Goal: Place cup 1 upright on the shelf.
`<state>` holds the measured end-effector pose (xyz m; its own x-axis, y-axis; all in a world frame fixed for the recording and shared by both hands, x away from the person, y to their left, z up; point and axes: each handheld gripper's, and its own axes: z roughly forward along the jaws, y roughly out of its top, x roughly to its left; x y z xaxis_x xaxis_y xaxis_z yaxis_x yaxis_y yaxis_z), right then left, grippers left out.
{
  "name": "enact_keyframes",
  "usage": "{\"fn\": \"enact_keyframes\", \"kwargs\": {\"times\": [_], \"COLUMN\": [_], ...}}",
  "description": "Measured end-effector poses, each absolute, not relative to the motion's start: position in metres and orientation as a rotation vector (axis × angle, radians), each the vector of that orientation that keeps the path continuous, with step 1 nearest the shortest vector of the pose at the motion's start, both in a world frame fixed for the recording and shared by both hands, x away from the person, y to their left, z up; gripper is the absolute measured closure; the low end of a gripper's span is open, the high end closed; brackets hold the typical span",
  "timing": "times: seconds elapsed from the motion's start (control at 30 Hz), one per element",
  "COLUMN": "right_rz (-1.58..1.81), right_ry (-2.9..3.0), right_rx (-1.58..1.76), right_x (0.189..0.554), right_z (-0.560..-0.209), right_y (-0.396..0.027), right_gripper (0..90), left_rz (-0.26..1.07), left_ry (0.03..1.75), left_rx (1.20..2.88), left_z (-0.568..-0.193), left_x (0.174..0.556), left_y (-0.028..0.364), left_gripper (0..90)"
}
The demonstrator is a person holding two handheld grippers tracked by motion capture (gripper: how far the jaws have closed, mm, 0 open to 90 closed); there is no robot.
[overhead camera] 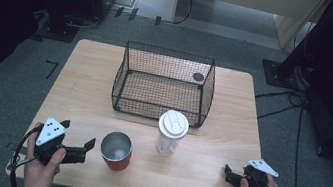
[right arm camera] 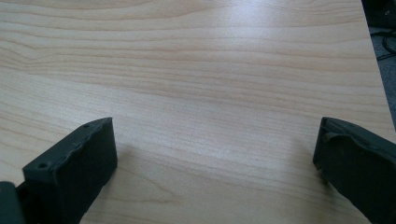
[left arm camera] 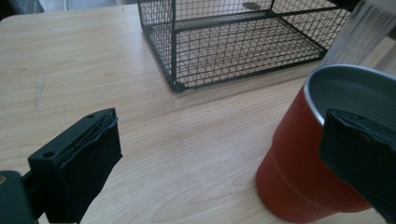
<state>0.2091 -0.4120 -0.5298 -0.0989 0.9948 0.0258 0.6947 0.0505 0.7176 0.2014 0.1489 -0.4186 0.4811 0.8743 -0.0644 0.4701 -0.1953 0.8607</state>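
A red cup point(overhead camera: 116, 151) with a bare steel inside stands near the table's front edge; in the left gripper view the red cup point(left arm camera: 299, 177) is close at the right, partly behind my right-hand jaw. A clear tumbler point(overhead camera: 171, 133) with a white lid stands upright to the cup's right, just in front of the black wire basket point(overhead camera: 164, 80). My left gripper point(overhead camera: 78, 134) is open just left of the cup, its jaws wide apart point(left arm camera: 219, 158). My right gripper point(overhead camera: 229, 176) rests at the front right, open over bare wood point(right arm camera: 215, 158).
The wire basket point(left arm camera: 233, 46) holds a small dark disc point(overhead camera: 198, 77) in its back right corner. The wooden table point(overhead camera: 84, 85) is bare at the left and at the right. Cables point(overhead camera: 298, 109) and dark stands lie on the floor around it.
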Motion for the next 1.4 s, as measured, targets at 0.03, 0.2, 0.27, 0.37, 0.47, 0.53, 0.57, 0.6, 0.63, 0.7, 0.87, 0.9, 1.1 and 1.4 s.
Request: {"fn": "enact_keyframes", "kwargs": {"times": [0.03,0.2,0.27,0.37,0.47,0.53,0.57,0.6,0.63,0.7,0.87,0.9,1.1,1.4], "right_rz": [0.807,0.808,0.807,0.807,0.807,0.808,0.807,0.807,0.807,0.808,0.807,0.808,0.808,0.807], "right_ry": [1.847,1.846,1.847,1.847,1.846,1.846,1.847,1.847,1.846,1.846,1.846,1.846,1.846,1.847], "right_rx": [1.691,1.691,1.691,1.690,1.691,1.691,1.691,1.691,1.691,1.691,1.691,1.691,1.691,1.691], "right_x": [0.209,0.209,0.209,0.209,0.209,0.209,0.209,0.209,0.209,0.209,0.209,0.209,0.209,0.209], "right_z": [-0.530,-0.530,-0.530,-0.530,-0.530,-0.530,-0.530,-0.530,-0.530,-0.530,-0.530,-0.530,-0.530,-0.530], "right_y": [-0.412,-0.412,-0.412,-0.412,-0.412,-0.412,-0.412,-0.412,-0.412,-0.412,-0.412,-0.412,-0.412,-0.412], "right_gripper": [0.0,0.0,0.0,0.0,0.0,0.0,0.0,0.0,0.0,0.0,0.0,0.0,0.0,0.0], "left_rz": [0.568,0.555,0.544,0.522,0.499,0.494,0.481,0.474,0.467,0.461,0.435,0.435,0.421,0.467], "left_ry": [1.130,1.095,1.082,1.051,1.035,1.032,1.022,1.018,1.009,1.001,0.970,0.970,0.946,0.953], "left_rx": [1.833,1.808,1.806,1.808,1.808,1.807,1.810,1.807,1.807,1.807,1.823,1.823,1.824,1.811], "left_z": [-0.419,-0.413,-0.412,-0.411,-0.410,-0.411,-0.411,-0.411,-0.412,-0.412,-0.418,-0.418,-0.423,-0.432], "left_x": [0.201,0.197,0.196,0.194,0.192,0.192,0.192,0.191,0.190,0.190,0.188,0.188,0.186,0.182], "left_y": [0.149,0.141,0.136,0.128,0.122,0.120,0.116,0.115,0.113,0.111,0.098,0.098,0.089,0.080], "left_gripper": [0.0,0.0,0.0,0.0,0.0,0.0,0.0,0.0,0.0,0.0,0.0,0.0,0.0,0.0]}}
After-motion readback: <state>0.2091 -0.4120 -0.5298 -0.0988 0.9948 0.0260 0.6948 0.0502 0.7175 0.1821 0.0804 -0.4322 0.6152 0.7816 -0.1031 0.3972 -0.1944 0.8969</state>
